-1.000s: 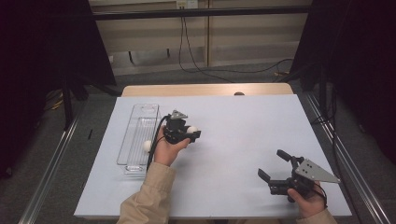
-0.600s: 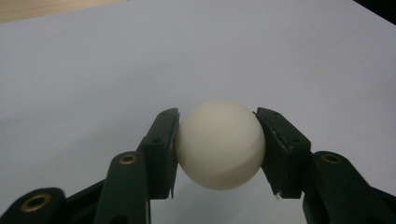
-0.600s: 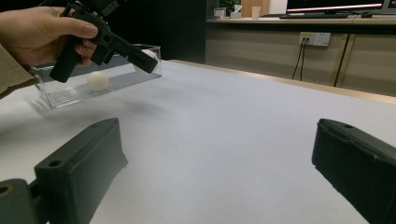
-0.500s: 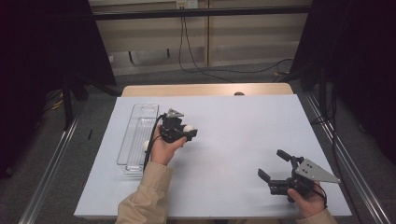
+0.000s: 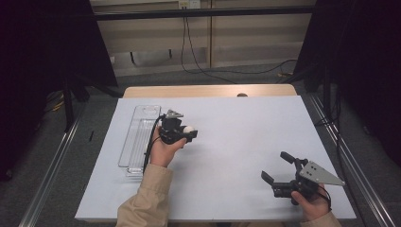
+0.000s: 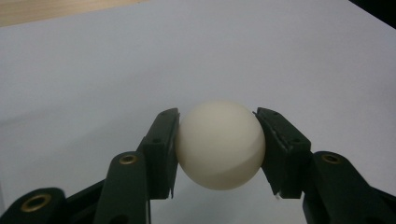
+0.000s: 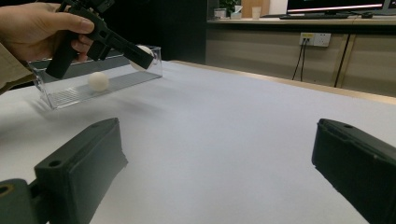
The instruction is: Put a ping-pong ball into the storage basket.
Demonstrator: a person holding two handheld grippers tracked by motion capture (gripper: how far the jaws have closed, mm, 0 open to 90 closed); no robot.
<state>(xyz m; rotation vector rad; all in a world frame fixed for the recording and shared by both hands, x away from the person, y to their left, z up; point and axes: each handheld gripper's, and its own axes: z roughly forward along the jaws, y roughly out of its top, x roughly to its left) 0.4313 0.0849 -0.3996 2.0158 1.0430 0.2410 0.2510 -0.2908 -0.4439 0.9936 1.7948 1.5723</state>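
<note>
Near the middle left of the high view, the left claw (image 5: pixel 189 134) pinches a white ball (image 5: pixel 188 129). Its two black jaws are pressed on the ball's two sides, one on each side. Up close, in the left gripper view, the ball (image 6: pixel 220 144) sits snug between the jaws, round and creamy white, with the white bench (image 6: pixel 93 70) behind it. The ball is up in the air, off the bench, held by the person's left hand (image 5: pixel 163 146).

Just beside that hand, to the left in the high view, lies a long clear tray (image 5: pixel 137 142) on the white bench (image 5: pixel 246 127). In the right gripper view the tray (image 7: pixel 60 95) shows at the upper left, and a second white ball (image 7: pixel 98 81) rests inside it. The left claw (image 7: pixel 142 55) with its ball hangs just above the tray's far end in that view.

At the lower right of the high view, the right claw (image 5: pixel 276 167) is spread wide open and holds nothing. The right hand (image 5: pixel 309 201) grips it low by the bench's near edge, well apart from the tray. In the right gripper view its two jaws stand far apart at the bottom corners, with bare bench between them.
</note>
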